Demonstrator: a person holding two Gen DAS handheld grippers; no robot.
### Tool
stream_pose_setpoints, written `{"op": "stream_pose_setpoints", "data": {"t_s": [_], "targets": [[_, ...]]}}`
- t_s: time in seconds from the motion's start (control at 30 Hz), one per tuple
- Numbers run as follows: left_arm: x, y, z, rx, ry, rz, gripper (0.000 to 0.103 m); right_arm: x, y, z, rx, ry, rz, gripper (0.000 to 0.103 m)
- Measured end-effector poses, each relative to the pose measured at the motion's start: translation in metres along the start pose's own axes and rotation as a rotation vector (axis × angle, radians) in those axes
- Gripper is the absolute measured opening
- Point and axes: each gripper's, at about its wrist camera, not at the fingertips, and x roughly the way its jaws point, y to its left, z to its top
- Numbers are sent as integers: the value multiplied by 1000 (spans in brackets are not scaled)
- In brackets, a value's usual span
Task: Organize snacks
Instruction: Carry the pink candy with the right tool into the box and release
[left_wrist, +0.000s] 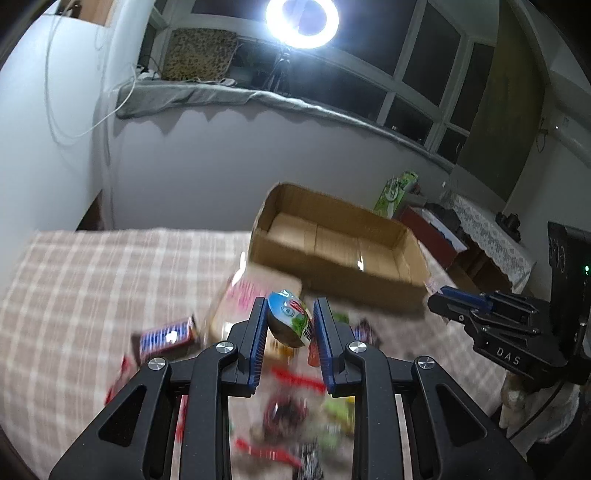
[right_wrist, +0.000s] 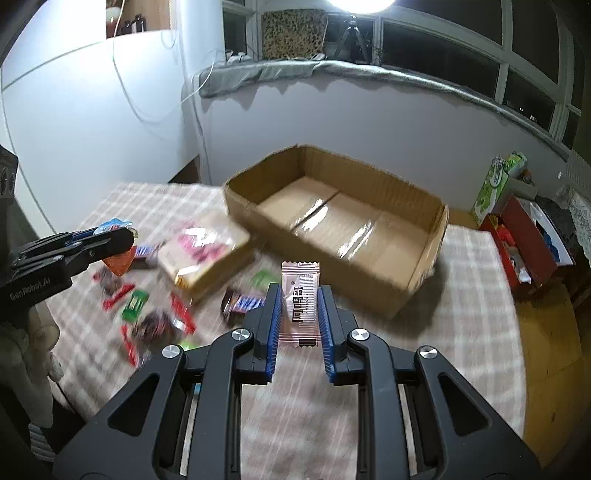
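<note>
My left gripper (left_wrist: 290, 303) is shut on a small blue-and-green snack cup (left_wrist: 290, 319), held above the snack pile. My right gripper (right_wrist: 299, 290) is shut on a pale pink sachet (right_wrist: 300, 301) with black print, held upright above the table just in front of the open cardboard box (right_wrist: 424, 280). The box (left_wrist: 332, 273) has nothing in it. Loose snacks lie on the checked cloth: a pink-printed bag (right_wrist: 207, 254), a blue bar (right_wrist: 245, 304), red sticks (right_wrist: 183, 314) and green packets (right_wrist: 135, 302). The left gripper also shows in the right wrist view (right_wrist: 122, 236), and the right gripper in the left wrist view (left_wrist: 439, 295).
The table wears a beige checked cloth (right_wrist: 472, 295). A red box (right_wrist: 524, 236) and a green carton (right_wrist: 496, 184) stand on a side unit to the right. A grey wall and window sill lie behind the table.
</note>
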Motion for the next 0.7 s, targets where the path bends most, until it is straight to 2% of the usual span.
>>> {"op": "stream_pose_setpoints", "data": {"t_s": [0.23, 0.4, 0.5, 0.7], "targets": [[35, -5, 41, 15, 3, 3, 18, 24, -27, 36, 31, -11, 2, 20], [77, -11, 61, 33, 48, -8, 11, 49, -44, 55, 39, 7, -13, 20], [98, -9, 68, -12, 89, -52, 9, 64, -51, 60, 45, 20, -27, 20], [98, -3, 82, 7, 87, -40, 9, 81, -67, 62, 52, 52, -45, 20]]}}
